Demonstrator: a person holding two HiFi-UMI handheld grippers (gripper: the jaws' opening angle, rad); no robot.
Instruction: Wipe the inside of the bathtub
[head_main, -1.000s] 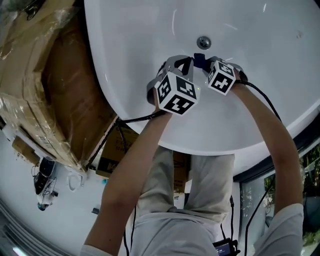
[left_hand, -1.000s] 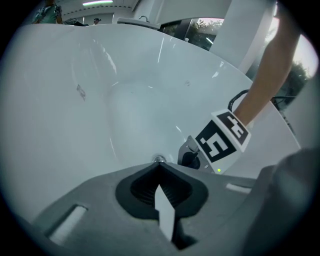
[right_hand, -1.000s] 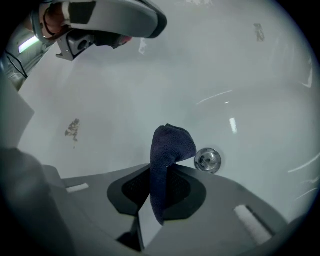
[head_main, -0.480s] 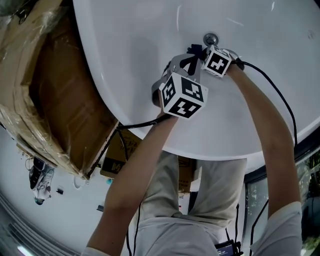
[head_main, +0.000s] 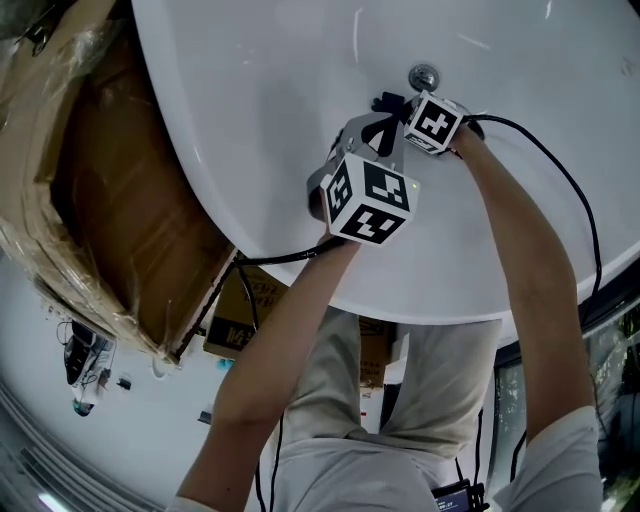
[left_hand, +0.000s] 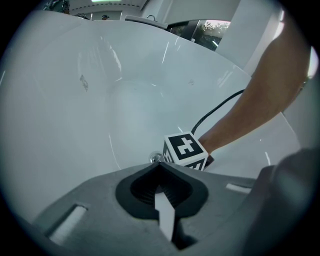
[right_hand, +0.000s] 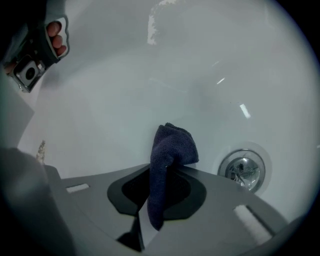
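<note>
While the person's left gripper (head_main: 362, 128) hangs nearer the body, jaws together on nothing, the right gripper (right_hand: 150, 202) leads, clamped on a dark blue terry cloth (right_hand: 169, 150).
The cloth's long axis runs along the jaws, and its soft folded tip pokes ahead toward the glossy white bathtub (right_hand: 150, 90) floor; contact cannot be told. A round chrome drain (right_hand: 243, 169) lies just beyond to the right, and the smooth curved wall rises farther off.

Wide bare bathtub (head_main: 270, 100) surface on every side, only the drain (head_main: 423, 76) close by.
</note>
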